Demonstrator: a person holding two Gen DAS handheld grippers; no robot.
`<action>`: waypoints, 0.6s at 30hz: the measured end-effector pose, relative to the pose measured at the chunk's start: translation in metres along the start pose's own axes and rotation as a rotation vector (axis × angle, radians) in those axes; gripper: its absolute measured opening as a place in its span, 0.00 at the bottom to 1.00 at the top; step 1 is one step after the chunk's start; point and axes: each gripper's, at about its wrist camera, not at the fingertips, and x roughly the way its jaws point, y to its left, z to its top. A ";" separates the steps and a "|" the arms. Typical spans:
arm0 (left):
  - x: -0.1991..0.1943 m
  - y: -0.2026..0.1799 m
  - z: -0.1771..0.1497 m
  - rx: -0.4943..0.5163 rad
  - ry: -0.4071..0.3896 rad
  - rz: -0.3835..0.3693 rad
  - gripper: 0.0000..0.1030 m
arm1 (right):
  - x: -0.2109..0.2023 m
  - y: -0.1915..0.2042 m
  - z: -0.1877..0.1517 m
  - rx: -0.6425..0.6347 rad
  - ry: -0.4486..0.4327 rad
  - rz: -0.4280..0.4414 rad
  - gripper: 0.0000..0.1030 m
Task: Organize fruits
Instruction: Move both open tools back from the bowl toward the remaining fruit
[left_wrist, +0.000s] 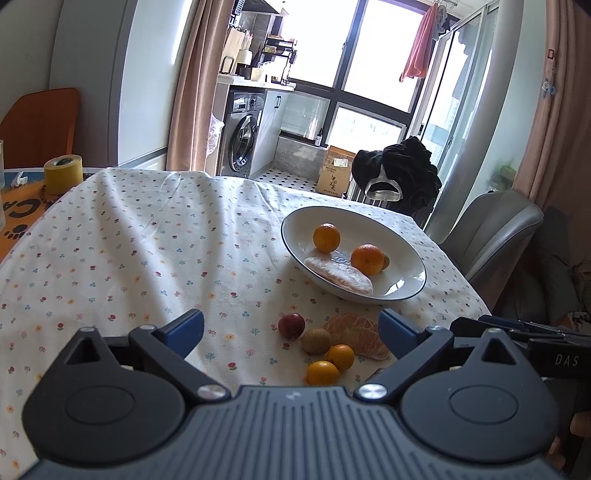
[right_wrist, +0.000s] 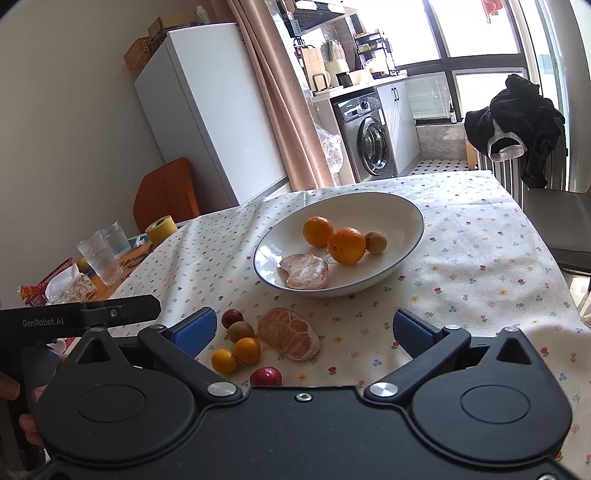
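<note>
A: Checking claws: left gripper (left_wrist: 291, 328) and right gripper (right_wrist: 304, 328) both gape wide, empty, above the loose fruit.

B: Location of fruit?

A: Peeled segment (right_wrist: 290, 334), kumquats (right_wrist: 236, 356) near the tabletop's front edge; oranges (right_wrist: 334, 236) in the bowl (right_wrist: 402, 258).

B: Risk?

A: Round fruit likely rolls off if nudged.

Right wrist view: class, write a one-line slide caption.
Open right gripper hovers over loose fruit beside a white bowl holding two oranges.
</note>
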 end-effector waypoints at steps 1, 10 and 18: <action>-0.001 0.000 -0.001 -0.001 0.003 -0.005 0.97 | -0.001 0.000 -0.001 -0.001 0.002 0.001 1.00; -0.004 0.004 -0.008 -0.006 0.021 -0.035 0.97 | -0.004 0.004 -0.009 -0.015 0.013 0.006 0.99; 0.002 0.007 -0.015 -0.004 0.042 -0.047 0.94 | 0.002 0.002 -0.016 -0.014 0.045 0.019 0.85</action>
